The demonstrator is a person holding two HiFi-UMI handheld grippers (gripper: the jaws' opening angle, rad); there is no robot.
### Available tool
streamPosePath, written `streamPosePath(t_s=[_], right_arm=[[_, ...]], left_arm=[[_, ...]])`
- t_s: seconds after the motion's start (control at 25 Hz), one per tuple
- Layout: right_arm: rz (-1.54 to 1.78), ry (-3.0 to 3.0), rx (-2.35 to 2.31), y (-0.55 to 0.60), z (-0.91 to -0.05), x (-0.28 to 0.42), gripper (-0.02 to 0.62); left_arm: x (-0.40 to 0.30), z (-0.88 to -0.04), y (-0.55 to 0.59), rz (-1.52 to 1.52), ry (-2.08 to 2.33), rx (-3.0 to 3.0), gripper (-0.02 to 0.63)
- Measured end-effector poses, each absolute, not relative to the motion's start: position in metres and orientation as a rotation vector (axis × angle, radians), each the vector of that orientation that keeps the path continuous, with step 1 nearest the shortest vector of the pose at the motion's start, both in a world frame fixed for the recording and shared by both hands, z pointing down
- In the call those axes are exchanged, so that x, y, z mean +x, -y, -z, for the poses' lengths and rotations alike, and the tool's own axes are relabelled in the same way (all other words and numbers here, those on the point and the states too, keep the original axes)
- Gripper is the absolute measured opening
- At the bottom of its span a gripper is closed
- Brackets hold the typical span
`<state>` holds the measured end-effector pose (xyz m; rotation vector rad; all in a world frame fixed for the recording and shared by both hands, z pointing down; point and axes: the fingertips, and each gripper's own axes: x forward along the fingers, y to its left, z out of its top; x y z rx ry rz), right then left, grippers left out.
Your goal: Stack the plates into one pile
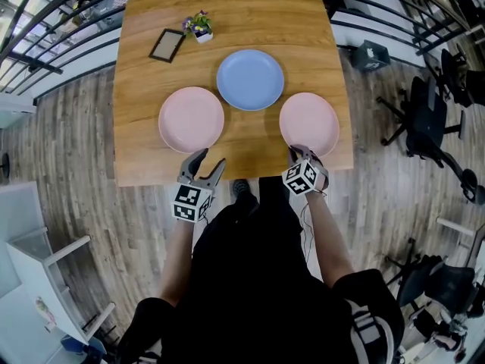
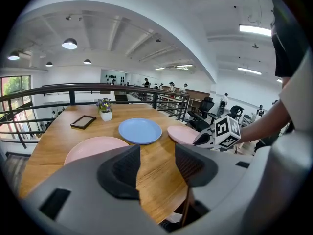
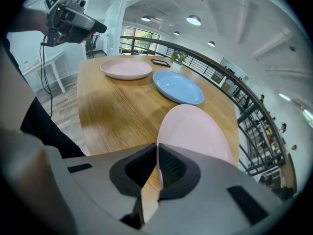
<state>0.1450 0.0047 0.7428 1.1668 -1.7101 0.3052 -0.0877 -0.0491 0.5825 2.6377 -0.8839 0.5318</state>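
**Right pink plate pinched at its near rim**

Three plates lie apart on the wooden bench [image 1: 250,14]. The blue plate [image 1: 250,80] is farthest, with the left pink plate [image 1: 191,119] and the right pink plate [image 1: 309,122] nearer. The right hand-held gripper [image 3: 156,155] is clamped narrow on the right pink plate's near rim. The left hand-held gripper [image 1: 206,161] hangs at the bench's near edge, jaws wide, nothing between them. A picture frame [image 1: 167,45] and a potted plant [image 1: 199,26] sit at the far left.
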Motion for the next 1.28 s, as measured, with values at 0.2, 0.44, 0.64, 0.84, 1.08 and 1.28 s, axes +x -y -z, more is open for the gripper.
streamPosePath(t_s=[0.2,0.44,0.64,0.84,1.08,1.28], right_arm=[[-0.290,1.698,1.174,-0.005,-0.737,0.146,0.017],[-0.265,1.684,1.171,-0.008,-0.732,0.147,0.018],[-0.230,1.663,1.176,-0.010,-0.724,0.150,0.018],[-0.228,1.655,1.193,-0.011,-0.720,0.156,0.020],[-0.215,1.647,1.194,-0.013,-0.714,0.160,0.020],[-0.209,1.642,1.191,-0.012,-0.712,0.165,0.020]], left_arm=[[-0.093,-0.572,0.051,-0.508,0.897,2.658,0.236],[-0.102,-0.568,0.049,-0.502,0.915,2.657,0.236],[-0.109,-0.565,0.048,-0.493,0.933,2.656,0.236],[-0.110,-0.562,0.048,-0.478,0.944,2.661,0.236],[-0.112,-0.556,0.051,-0.464,0.957,2.665,0.236],[-0.111,-0.555,0.054,-0.455,0.972,2.660,0.236]])
